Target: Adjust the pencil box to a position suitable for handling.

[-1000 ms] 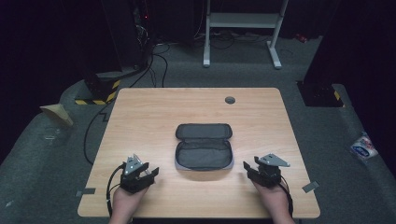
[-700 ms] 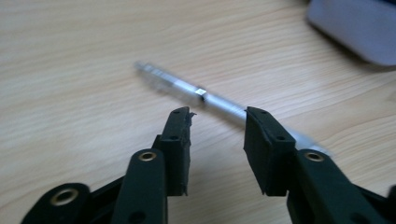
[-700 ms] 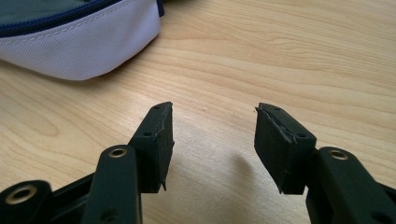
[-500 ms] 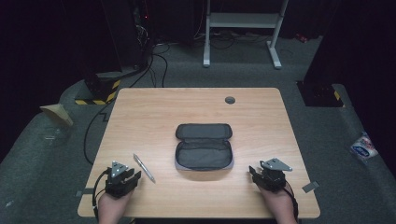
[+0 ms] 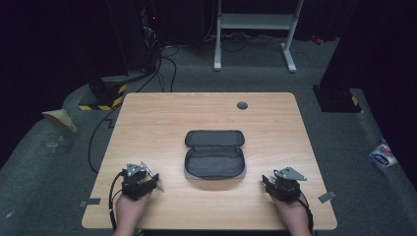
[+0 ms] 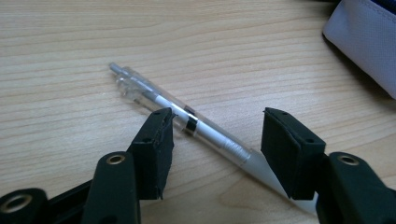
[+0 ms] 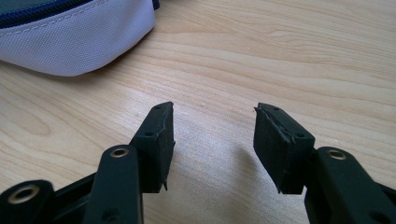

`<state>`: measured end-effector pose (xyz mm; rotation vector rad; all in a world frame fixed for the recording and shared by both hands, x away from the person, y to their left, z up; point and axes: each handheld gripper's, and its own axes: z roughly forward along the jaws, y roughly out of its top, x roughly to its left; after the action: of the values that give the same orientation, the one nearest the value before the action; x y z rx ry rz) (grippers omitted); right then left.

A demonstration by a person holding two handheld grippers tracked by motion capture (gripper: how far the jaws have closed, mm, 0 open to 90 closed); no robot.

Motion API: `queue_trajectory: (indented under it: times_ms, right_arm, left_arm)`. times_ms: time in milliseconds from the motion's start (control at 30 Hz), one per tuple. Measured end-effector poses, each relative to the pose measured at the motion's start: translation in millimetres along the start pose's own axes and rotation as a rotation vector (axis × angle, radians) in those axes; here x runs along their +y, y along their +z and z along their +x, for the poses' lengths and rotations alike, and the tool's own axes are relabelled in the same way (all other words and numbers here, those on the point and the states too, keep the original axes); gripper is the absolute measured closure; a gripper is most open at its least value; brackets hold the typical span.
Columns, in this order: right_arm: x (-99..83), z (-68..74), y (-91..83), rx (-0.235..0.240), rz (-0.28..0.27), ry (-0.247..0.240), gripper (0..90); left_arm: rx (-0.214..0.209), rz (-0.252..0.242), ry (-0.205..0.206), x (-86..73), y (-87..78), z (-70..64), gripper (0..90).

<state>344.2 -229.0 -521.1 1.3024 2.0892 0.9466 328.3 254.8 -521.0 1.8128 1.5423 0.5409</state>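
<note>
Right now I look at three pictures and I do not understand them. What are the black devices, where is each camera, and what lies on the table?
A person sits at a wooden table and holds a hand-operated two-jaw tool in each hand: the left gripper and the right gripper. One picture comes from a camera above the table. The other two come from small cameras riding on each gripper, looking along its black jaws. An open pencil case lies in the middle of the table. A clear pen lies on the wood between the left gripper's open jaws, not clamped. The right gripper is open too, with bare wood between its jaws.
</note>
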Motion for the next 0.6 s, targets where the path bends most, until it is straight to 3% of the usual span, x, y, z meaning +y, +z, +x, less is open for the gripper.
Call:
queue_trajectory:
  times_ms: [400, 600]
  right_arm:
    - [-0.3, 0.3, -0.2, -0.005, -0.001, 0.001, 47.8]
    - [-0.3, 0.5, -0.4, -0.007, -0.001, -0.001, 48.2]
  left_arm:
    - [-0.011, 0.007, 0.031, 2.0, 2.1, -3.5, 60.4]
    - [-0.021, 0.005, 0.067, 2.5, 3.5, -8.2, 69.4]
